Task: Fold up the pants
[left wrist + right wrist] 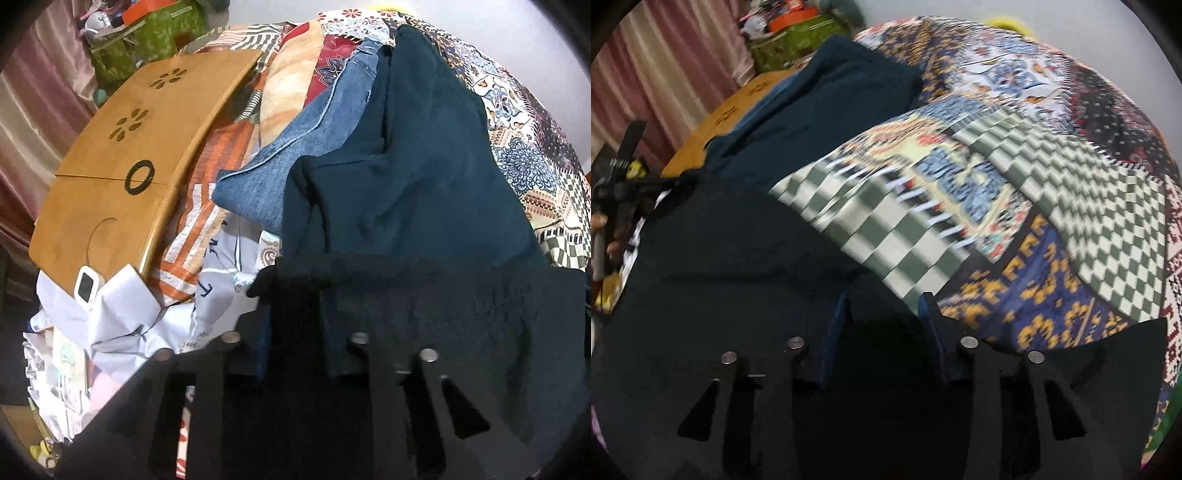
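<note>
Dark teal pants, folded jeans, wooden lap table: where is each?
dark teal pants [417, 173]: left wrist view, middle of the fabric.
folded jeans [280, 166]: left wrist view, its flat top.
wooden lap table [122, 166]: left wrist view, bare top.

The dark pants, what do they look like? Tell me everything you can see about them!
The pants are dark teal, soft and fleecy-looking. They lie stretched out along a patterned quilt, a bit rumpled with shallow creases. Their left edge overlaps blue jeans. The near end spreads wide, close to both cameras. The left hand-held gripper looks pinched on the near edge. The right hand-held gripper has its fingers apart over the cloth near the quilt.
</note>
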Available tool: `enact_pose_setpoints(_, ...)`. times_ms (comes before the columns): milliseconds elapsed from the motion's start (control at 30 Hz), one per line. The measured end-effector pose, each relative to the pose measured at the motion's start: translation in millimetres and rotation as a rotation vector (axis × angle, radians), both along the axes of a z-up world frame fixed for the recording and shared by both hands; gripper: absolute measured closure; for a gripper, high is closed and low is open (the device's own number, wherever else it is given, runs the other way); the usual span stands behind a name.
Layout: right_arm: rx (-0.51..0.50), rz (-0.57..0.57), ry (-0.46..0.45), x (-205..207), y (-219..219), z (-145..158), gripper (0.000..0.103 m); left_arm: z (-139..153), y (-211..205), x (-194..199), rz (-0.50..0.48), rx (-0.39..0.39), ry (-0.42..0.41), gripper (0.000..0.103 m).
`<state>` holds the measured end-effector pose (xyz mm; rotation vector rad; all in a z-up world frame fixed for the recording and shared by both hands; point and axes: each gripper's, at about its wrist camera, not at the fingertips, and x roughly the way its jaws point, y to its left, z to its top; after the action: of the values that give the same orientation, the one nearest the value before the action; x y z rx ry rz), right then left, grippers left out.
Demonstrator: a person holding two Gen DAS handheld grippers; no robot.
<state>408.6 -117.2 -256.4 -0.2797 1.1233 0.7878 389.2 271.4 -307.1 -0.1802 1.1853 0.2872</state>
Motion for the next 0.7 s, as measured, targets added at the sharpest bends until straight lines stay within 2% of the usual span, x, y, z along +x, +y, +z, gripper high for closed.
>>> enact_pose_setpoints(33,-0.007,0.009,-0.01,-4,1,1,0.076,2,0,-3,0.0,0.014,-0.002,0.092)
enact_pose_setpoints(67,-0.006,0.012,-0.007,-6,1,1,0.079,5,0,-6,-0.002,0.021,-0.007,0.092)
enact_pose_setpoints(100,-0.001,0.007,-0.004,-8,0,1,0.091,8,0,-9,-0.005,0.022,-0.016,0.093)
enact_pose_setpoints(133,-0.002,-0.003,-0.003,-8,0,2,0.094,12,0,-11,-0.004,0.028,-0.025,0.093)
enact_pose_setpoints(233,-0.017,-0.019,-0.036,-14,0,5,0.097,29,1,-17,0.003,0.059,-0.066,0.094)
enact_pose_setpoints(333,-0.046,-0.035,-0.107,-16,3,16,0.098,58,2,-20,0.012,0.08,-0.128,0.095)
enact_pose_setpoints(467,-0.039,-0.063,-0.191,-14,-4,49,0.098,93,5,-26,0.019,0.063,-0.2,0.097)
enact_pose_setpoints(500,-0.03,-0.076,-0.21,-14,-6,59,0.098,101,5,-29,0.022,0.063,-0.216,0.102)
enact_pose_setpoints(567,-0.014,-0.1,-0.243,-15,-12,76,0.098,117,4,-38,0.023,0.078,-0.246,0.102)
enact_pose_setpoints(700,0.014,-0.107,-0.263,-29,-19,96,0.098,132,-3,-60,-0.007,0.075,-0.268,0.102)
